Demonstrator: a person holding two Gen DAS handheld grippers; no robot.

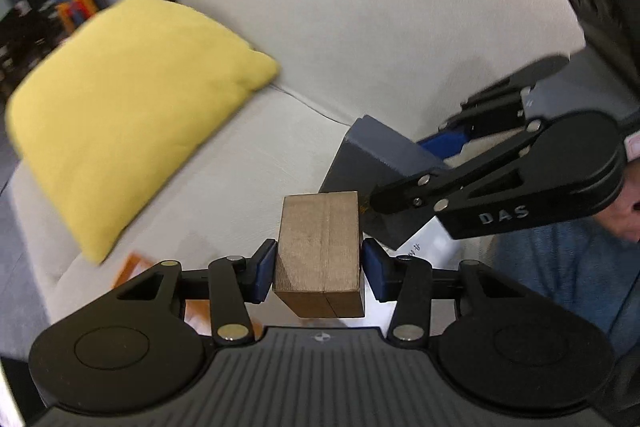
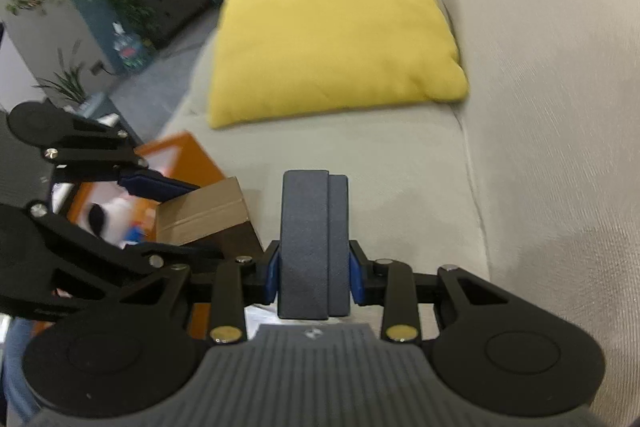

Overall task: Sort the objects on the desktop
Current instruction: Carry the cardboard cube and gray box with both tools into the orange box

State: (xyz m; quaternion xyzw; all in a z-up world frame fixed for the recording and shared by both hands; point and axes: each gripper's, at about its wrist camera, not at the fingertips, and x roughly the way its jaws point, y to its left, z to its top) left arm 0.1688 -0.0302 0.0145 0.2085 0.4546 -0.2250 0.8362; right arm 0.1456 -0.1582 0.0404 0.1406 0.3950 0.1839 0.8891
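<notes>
L gripper clamps small brown cardboard box; R gripper pinches flat dark-grey lidded box, both in air over beige fabric sofa. Boxes nearly touching. Judgement: separate them, keep level, avoid yellow cushion.

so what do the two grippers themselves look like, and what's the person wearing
Both the left gripper and right gripper share one design: matte black linkage arms with round silver rivets, blue pads on the fingers, and a ribbed dark grey body. Raised letters "DAS" mark the right one's side. The person wears blue denim.
</notes>
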